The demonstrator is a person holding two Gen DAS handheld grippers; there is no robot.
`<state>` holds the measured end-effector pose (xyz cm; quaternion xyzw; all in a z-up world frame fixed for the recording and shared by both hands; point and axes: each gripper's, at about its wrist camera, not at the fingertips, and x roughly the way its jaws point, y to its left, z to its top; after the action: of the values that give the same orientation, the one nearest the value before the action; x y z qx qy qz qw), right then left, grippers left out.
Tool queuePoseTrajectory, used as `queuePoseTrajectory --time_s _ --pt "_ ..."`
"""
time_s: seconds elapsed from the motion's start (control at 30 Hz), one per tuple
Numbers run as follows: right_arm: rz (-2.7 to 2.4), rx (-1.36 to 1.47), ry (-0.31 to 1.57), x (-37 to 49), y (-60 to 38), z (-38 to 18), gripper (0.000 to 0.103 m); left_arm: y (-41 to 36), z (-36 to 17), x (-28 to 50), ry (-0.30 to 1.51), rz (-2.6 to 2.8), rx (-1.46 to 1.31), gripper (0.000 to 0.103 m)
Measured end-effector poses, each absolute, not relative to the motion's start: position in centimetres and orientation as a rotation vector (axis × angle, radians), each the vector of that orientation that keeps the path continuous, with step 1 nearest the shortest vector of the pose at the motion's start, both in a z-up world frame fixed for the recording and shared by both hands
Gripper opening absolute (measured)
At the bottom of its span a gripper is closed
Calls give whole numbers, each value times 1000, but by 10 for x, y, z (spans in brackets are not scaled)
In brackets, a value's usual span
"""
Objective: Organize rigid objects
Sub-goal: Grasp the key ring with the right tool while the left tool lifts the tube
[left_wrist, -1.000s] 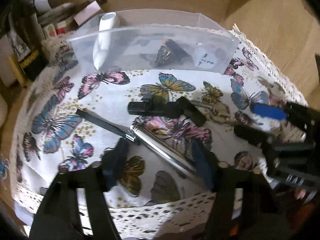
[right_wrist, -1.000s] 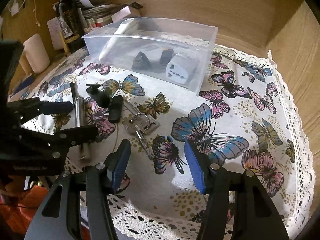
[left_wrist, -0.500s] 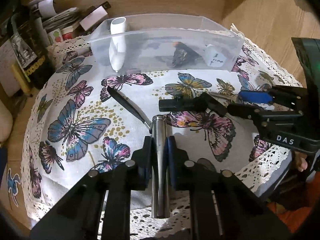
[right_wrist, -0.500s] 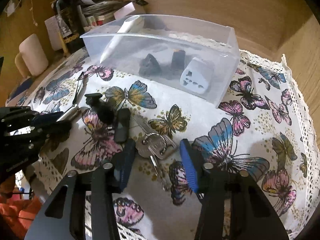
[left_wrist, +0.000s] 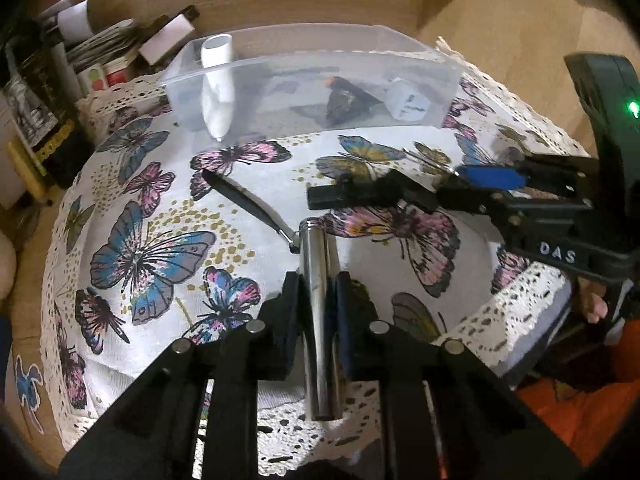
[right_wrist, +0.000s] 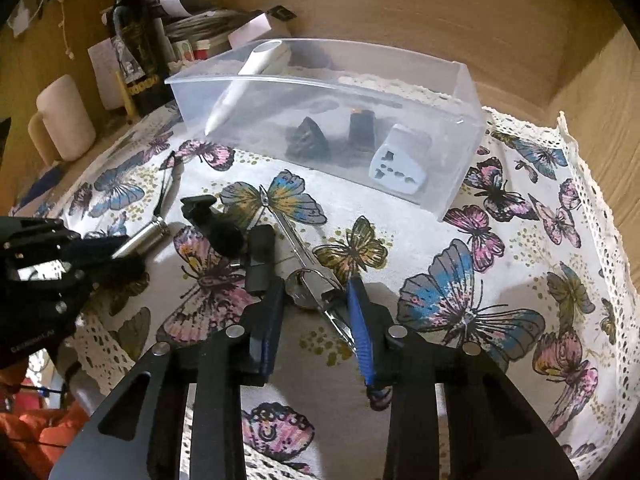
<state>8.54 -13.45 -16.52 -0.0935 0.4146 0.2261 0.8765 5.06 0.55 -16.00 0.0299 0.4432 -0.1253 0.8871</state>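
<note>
The left gripper has its jaws clenched on a metal tube at the lower centre of the left wrist view; the pads press on both sides of the shaft. A thin dark blade runs from the tube's far end toward the upper left, over the butterfly cloth that covers the worktop.

The right gripper sits at the lower centre of the right wrist view. Its jaws have just been closing, and a bunch of keys lies between them. The blue right pad appears to touch the key ring, and the left one stands just beside it; whether they truly press, I cannot tell.

Just left of the keys lies a black clip, made of a round knob and a flat bar, touching or nearly touching the key bunch. In the left wrist view the clip lies across the centre, with the right gripper reaching in from the right edge.

A clear bin stands on the cloth in the upper centre of both views. It holds a white pen-shaped tube leaning in its left corner, two dark lumps, and a white plug adapter toward the right end.

Bottles and papers stand at the upper left, beyond the cloth.
</note>
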Motion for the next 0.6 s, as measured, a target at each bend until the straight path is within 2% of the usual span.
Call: queuePoseTrajectory --time_s 0.27,0.6 --pt "472 -169 827 81 -131 -152 29 15 -157 56 933 -258 14 15" --pt "474 -151 726 77 -131 -121 29 39 -121 50 808 -205 -55 15"
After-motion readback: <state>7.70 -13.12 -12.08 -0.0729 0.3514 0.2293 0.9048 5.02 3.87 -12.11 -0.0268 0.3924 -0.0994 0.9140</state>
